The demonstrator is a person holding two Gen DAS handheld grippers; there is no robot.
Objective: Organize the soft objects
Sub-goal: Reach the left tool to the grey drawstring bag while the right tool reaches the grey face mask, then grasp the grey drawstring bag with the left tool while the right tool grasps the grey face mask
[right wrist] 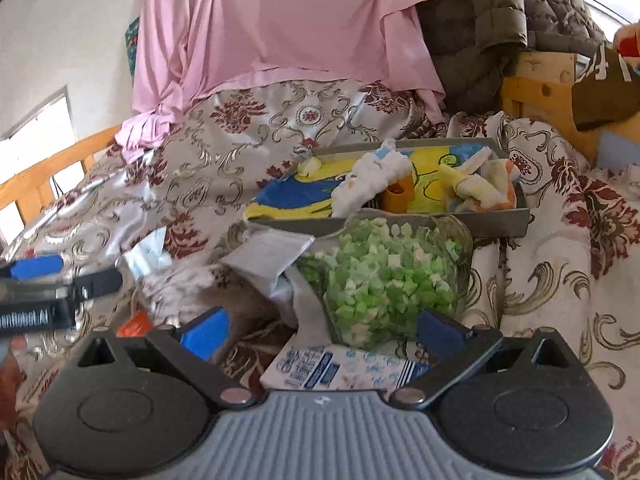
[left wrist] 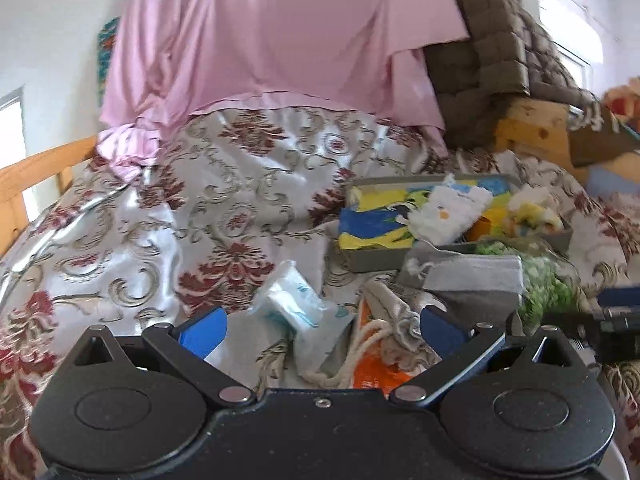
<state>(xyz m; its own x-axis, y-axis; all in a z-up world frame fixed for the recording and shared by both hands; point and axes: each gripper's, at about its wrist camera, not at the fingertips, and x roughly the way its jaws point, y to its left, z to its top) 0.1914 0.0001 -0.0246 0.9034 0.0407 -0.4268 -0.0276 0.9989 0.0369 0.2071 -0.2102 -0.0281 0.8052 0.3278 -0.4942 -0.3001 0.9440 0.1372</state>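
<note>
One flat grey tray (right wrist: pixel 500 222) sits on one shiny flowered bedspread (right wrist: pixel 248 128). In the tray lie two fluffy little cloths: one white with blue (right wrist: pixel 372 182), one yellow and orange (right wrist: pixel 480 190). One small orange cup (right wrist: pixel 396 196) stands between them. One clear bag of green foam cubes (right wrist: pixel 384 276) (too many cubes to count) sits in front. One pink sheet (right wrist: pixel 288 24) hangs behind.

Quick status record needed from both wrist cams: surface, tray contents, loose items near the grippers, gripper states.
surface: floral bedspread, pink sheet draped behind
tray: grey tray holding a white cloth, an orange cup, striped cloths
loose items: bag of green pieces, grey cloth, tissue pack
left gripper: open, empty
right gripper: open, empty
</note>
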